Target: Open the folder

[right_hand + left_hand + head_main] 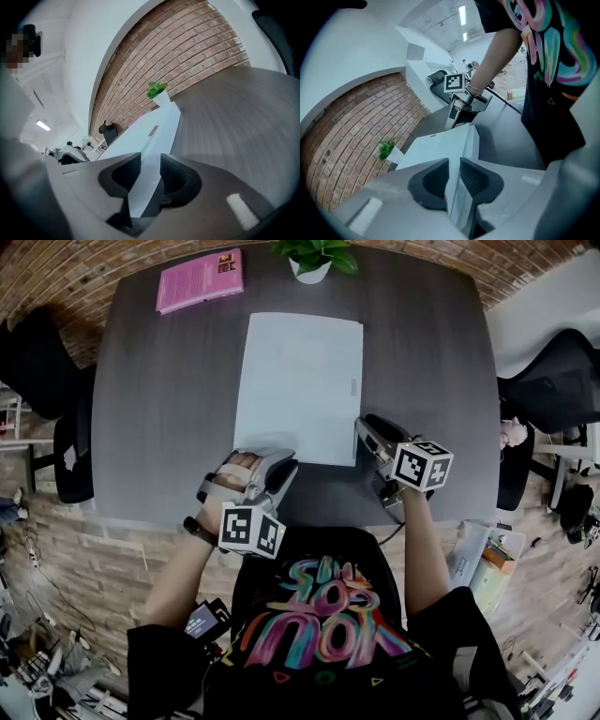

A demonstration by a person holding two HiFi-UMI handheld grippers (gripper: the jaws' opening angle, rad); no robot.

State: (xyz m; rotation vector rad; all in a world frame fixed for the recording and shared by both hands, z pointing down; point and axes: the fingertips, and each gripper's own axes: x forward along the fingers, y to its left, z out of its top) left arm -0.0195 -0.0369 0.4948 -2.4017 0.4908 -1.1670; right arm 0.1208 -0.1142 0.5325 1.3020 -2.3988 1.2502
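A white folder [300, 381] lies shut on the dark grey table [159, 418], its long side running away from me. My left gripper [278, 452] is at its near left corner. In the left gripper view the folder's edge [440, 145] runs in between the pads, and the left gripper [454, 176] is shut on it. My right gripper [366, 434] is at the near right corner. In the right gripper view that gripper [150, 173] holds the folder's [152, 131] corner between wider-set jaws. The right gripper [457, 112] also shows across the folder in the left gripper view.
A pink book [200, 279] lies at the table's far left and a small potted plant [314, 259] stands at the far edge. Black office chairs stand at the left [56, 427] and right [553, 381] of the table. A brick wall lies beyond.
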